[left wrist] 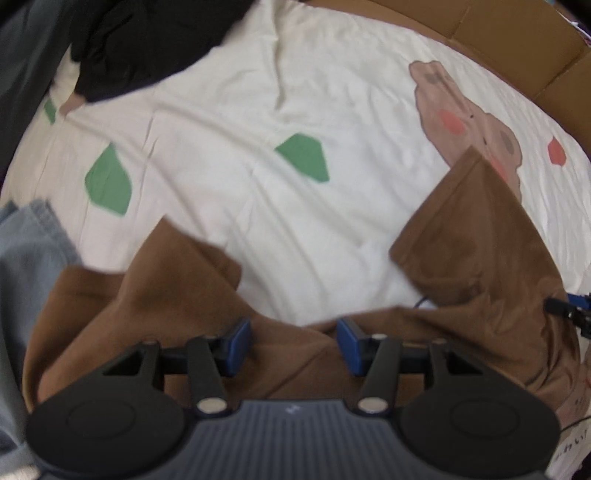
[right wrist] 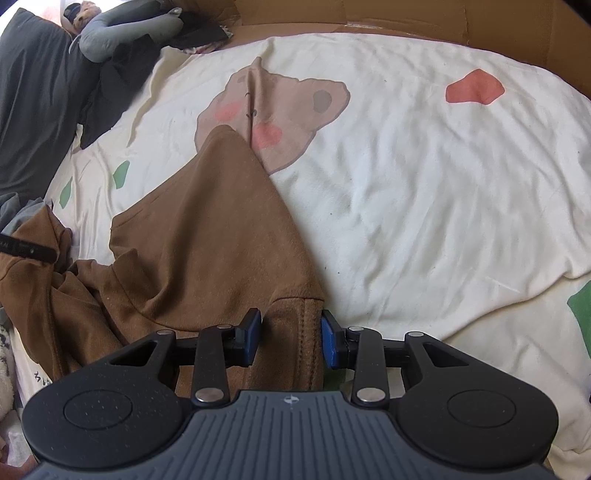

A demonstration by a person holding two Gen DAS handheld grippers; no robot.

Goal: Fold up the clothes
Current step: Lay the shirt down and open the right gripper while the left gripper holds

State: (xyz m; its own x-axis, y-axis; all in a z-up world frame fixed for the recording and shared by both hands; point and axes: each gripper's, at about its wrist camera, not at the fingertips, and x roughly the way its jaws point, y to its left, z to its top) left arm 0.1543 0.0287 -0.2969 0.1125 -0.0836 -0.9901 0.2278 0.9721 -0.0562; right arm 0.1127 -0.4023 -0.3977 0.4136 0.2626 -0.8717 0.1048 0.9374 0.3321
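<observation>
A brown shirt [left wrist: 177,295] lies crumpled on a cream bedsheet [left wrist: 295,92], with one sleeve [left wrist: 476,236] stretched out to the right. My left gripper [left wrist: 293,343] is open, its blue pads [left wrist: 238,347] wide apart just above the shirt's near edge. In the right wrist view the same shirt [right wrist: 207,236] spreads left and forward. My right gripper [right wrist: 290,339] is open, its blue pads [right wrist: 328,343] standing either side of a folded, stitched edge [right wrist: 295,343] of the shirt without pinching it.
A black garment [left wrist: 140,44] lies at the far left, and light blue jeans [left wrist: 29,251] at the near left. Dark grey clothes [right wrist: 37,103] and a grey soft toy [right wrist: 122,29] sit at the far left of the right wrist view. A cardboard wall [right wrist: 406,14] borders the bed.
</observation>
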